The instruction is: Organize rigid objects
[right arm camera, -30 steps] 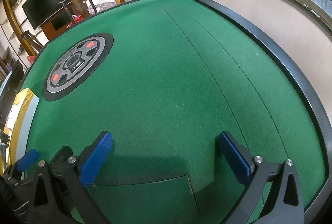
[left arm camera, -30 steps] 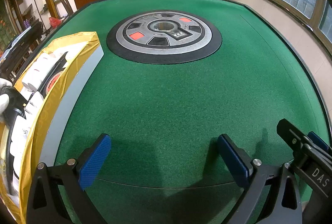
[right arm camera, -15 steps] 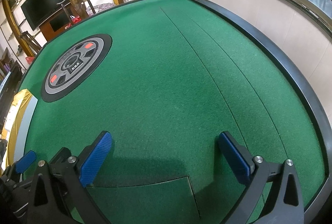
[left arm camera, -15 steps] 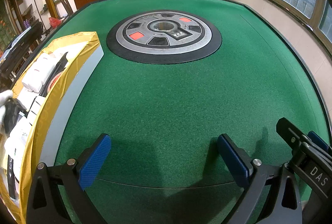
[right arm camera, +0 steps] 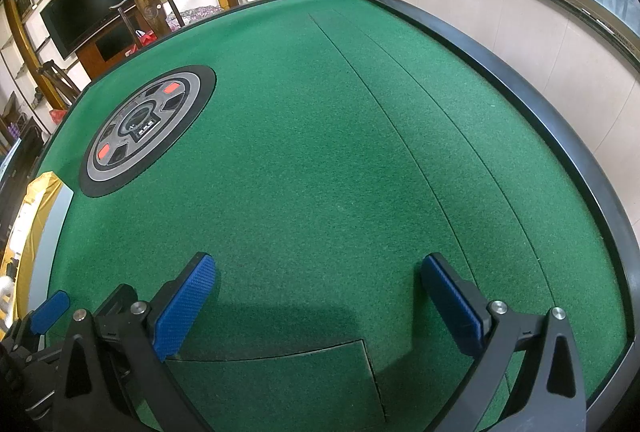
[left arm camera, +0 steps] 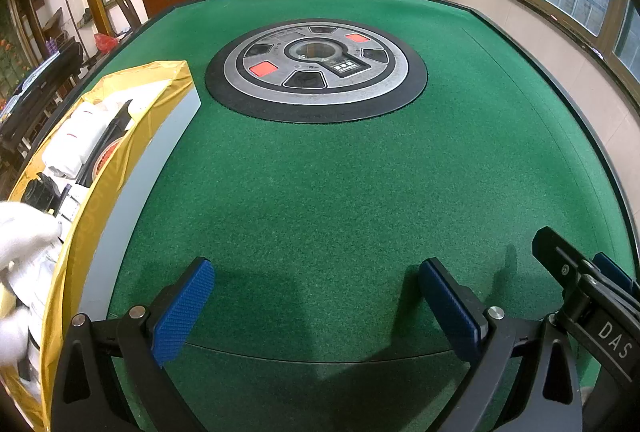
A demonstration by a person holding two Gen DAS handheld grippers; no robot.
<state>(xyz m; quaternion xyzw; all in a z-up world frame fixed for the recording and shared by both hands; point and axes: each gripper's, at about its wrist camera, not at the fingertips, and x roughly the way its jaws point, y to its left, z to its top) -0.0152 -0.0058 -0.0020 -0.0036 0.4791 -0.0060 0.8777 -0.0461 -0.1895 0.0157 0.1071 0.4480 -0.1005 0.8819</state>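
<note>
Grippers, two: left gripper (left arm camera: 316, 296) and right gripper (right arm camera: 318, 292) side by side over green felt (left arm camera: 340, 172), jaws spread wide, nothing held. One gold box (left arm camera: 100, 192) lies left of the left gripper, long axis running away from it, holding white packets (left arm camera: 80, 140) and dark items too jumbled to count. One white-gloved hand (left arm camera: 24, 244) reaches into its near end.

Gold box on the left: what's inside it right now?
Inside the gold box: white packages, a black strap-like piece and a red-rimmed round item. A white-gloved hand covers the near end, hiding whatever lies beneath.
</note>
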